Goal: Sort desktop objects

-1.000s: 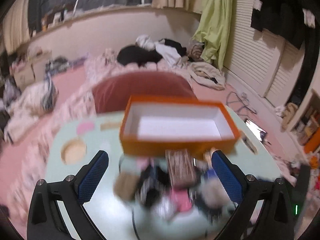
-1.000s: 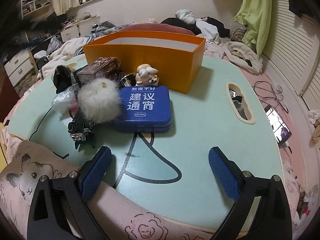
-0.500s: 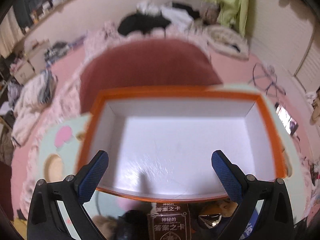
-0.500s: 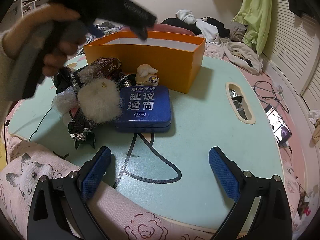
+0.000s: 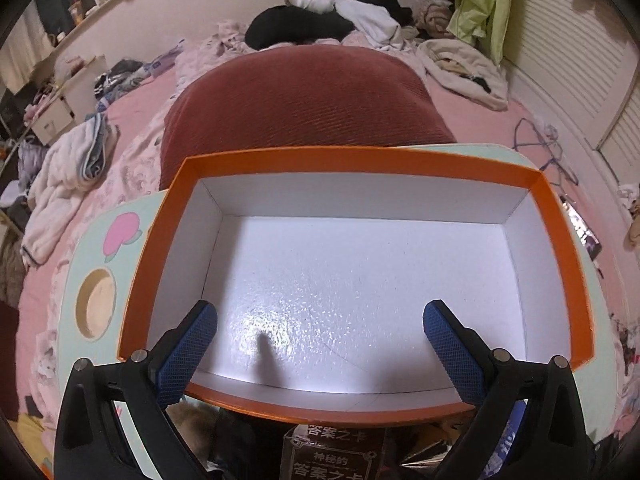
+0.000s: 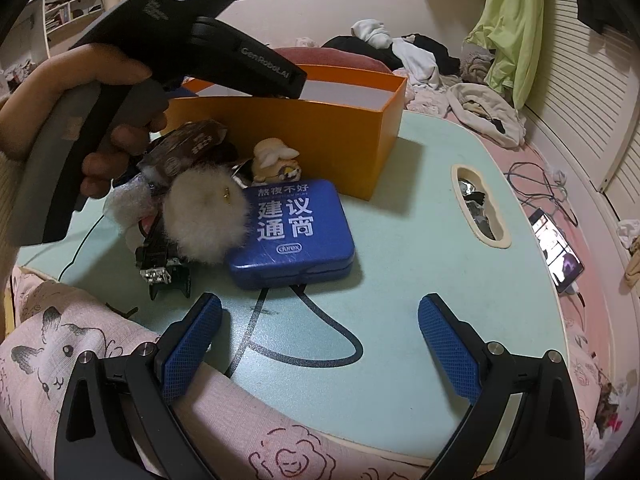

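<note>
The left tongs (image 5: 320, 344) had swung from the clutter to hover over the empty box (image 5: 352, 292), spread wide, carrying nothing. The right tongs (image 6: 320, 340) waited agape, tin (image 6: 296, 236) just ahead; sorting hadn't begun.

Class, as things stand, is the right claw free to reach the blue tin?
Probably yes: the right claw is open, and only bare table lies between it and the blue tin.
</note>
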A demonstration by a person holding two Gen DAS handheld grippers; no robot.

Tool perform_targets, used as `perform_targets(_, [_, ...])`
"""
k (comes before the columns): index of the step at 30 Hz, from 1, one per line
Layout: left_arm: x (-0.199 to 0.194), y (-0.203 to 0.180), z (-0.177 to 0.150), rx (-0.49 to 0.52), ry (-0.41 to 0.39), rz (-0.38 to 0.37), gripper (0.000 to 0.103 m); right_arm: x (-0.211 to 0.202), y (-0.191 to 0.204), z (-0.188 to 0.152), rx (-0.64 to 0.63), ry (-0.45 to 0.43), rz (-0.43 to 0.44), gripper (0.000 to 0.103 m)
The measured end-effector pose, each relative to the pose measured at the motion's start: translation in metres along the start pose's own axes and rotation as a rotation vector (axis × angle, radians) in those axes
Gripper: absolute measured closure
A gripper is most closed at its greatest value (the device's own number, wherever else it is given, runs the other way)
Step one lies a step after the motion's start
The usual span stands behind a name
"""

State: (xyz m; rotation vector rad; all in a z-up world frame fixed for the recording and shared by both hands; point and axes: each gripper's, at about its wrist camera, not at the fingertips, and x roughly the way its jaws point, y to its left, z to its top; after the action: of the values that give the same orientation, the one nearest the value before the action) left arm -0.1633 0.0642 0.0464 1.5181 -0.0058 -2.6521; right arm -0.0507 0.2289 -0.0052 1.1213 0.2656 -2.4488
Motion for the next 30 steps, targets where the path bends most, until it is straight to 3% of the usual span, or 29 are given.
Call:
perform_targets(5, [-0.041,0.015,-0.013,-0.040,-0.124,-0.118,0.001,0.001,0.000,0.000,0.000,0.000,0.000,0.005])
perform_targets(11, [-0.099,0.049,-0.083,-0.004,-0.274,-0.265,0.001,0.000,-0.001,0.000,0.000,0.000,0.001,0.005])
perform_targets(15, [-0.096,0.075,-0.137,0.004,-0.264,-0.225,0.001,0.002,-0.001,0.000,0.001,0.002,0.000,0.004])
perform_targets(19, [-0.055,0.084,-0.162,-0.025,-0.172,-0.195,0.001,-0.005,-0.003,0.001,0.001,0.003,-0.003,0.002])
perform_targets(20, [-0.049,0.076,-0.168,0.015,-0.216,-0.100,0.001,-0.006,-0.003,0.001,0.001,0.003,-0.003,0.001])
perform_targets(21, [-0.048,0.071,-0.171,0.034,-0.246,-0.071,0.000,-0.006,-0.002,0.002,0.000,0.005,-0.009,0.001])
perform_targets(22, [-0.046,0.070,-0.169,0.044,-0.227,-0.111,0.000,-0.006,-0.002,0.002,0.000,0.007,-0.014,0.001])
perform_targets(30, [-0.046,0.067,-0.166,0.034,-0.227,-0.096,0.000,-0.009,0.001,0.000,0.006,0.011,-0.014,0.000])
